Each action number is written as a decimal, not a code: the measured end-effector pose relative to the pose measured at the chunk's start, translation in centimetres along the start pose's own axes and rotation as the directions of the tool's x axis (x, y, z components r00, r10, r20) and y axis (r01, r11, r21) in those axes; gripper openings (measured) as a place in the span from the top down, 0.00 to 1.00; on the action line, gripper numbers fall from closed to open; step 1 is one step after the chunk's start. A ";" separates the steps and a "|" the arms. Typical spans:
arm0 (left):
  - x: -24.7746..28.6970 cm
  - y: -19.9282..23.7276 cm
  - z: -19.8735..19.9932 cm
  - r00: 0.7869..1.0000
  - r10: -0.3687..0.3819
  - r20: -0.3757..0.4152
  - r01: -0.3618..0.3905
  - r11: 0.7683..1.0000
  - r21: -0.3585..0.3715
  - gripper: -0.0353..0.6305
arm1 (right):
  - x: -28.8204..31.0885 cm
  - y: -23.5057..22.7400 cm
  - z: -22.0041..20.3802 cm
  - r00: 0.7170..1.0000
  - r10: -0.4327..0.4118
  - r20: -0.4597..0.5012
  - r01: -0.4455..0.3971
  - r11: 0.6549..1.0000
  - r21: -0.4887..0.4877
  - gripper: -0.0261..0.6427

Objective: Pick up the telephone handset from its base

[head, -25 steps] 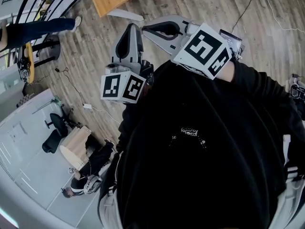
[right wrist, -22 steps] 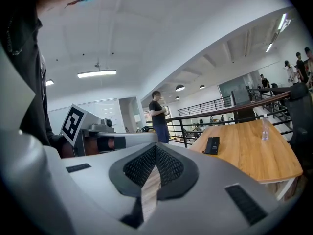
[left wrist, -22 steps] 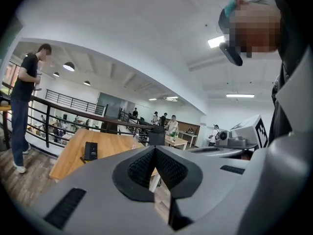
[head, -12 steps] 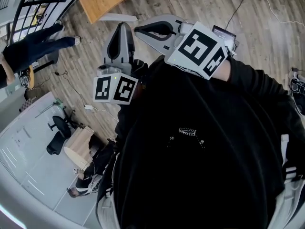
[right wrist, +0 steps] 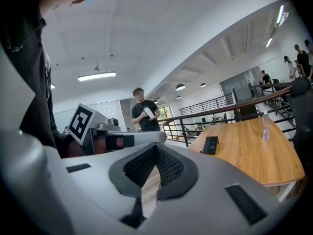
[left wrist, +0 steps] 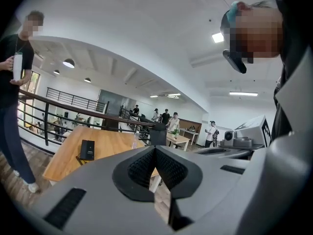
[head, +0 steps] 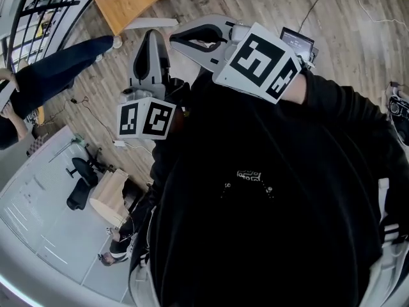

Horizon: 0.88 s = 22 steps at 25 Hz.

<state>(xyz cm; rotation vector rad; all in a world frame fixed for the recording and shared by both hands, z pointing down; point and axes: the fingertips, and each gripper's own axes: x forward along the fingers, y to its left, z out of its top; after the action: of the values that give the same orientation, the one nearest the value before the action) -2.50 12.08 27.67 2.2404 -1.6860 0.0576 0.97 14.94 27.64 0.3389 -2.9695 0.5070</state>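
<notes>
- Fingers (left wrist: pixel 142 168) of the left gripper (left wrist: pixel 155 150) are pressed together, with nothing between them.
- The right gripper (right wrist: pixel 156 148) likewise has its fingers (right wrist: pixel 168 165) pressed tip to tip, empty.
- A flat black device (left wrist: pixel 87 150), too small to confirm as the telephone, lies on the wooden counter (left wrist: pixel 110 143), well beyond both pairs of fingers: left of the left pair, right of the right pair.

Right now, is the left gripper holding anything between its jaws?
No, the left gripper has its jaws shut tip to tip with nothing between them.
</notes>
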 end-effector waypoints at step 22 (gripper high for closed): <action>12.0 8.6 4.6 0.985 -0.172 -0.019 0.172 0.985 -0.015 0.94 | 8.8 -9.4 4.5 0.988 -0.150 -0.034 0.146 0.985 -0.090 0.94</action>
<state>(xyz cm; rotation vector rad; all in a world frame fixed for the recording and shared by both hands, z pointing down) -7.82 -2.41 28.14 2.3580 -1.4723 0.0273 -5.63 2.99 27.62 0.5283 -2.8870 0.3612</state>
